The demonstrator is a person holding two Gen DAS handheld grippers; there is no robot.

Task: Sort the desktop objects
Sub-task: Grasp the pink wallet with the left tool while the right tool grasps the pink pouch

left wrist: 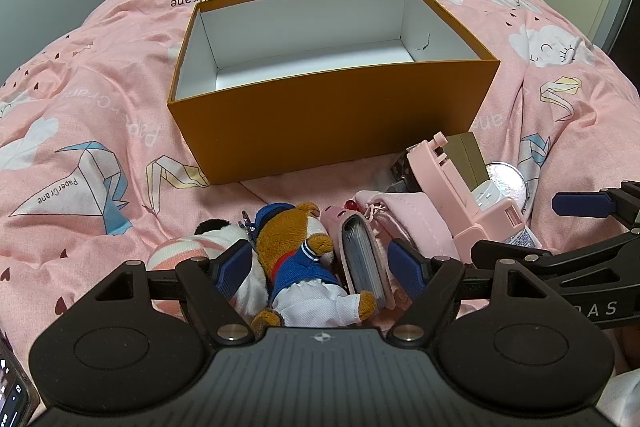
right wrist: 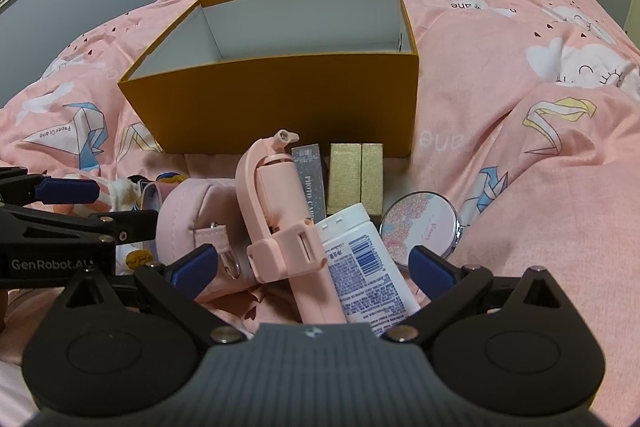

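- Sorting looks to be just starting: orange box (left wrist: 332, 115) is sitting empty on the pink bed (left wrist: 80, 99), w/ all items lying in a pile just in front of it.
- Left gripper (left wrist: 320, 267) is hanging wide open over the bear plush (left wrist: 304, 255) & card wallet (left wrist: 366, 259), gripping nothing.
- Right gripper (right wrist: 312, 263) is also spread wide, straddling the pink phone holder (right wrist: 272, 211) & white bottle (right wrist: 360, 259); nothing held.
- Compact mirror (right wrist: 424, 227), gold box (right wrist: 356, 175) & pink pouch (right wrist: 188, 219) are waiting nearby.
- Next, prob.: each gripper needs lowering onto one item, closing, then lifting over the box wall. The plush being soft, it should need a deep squeeze.
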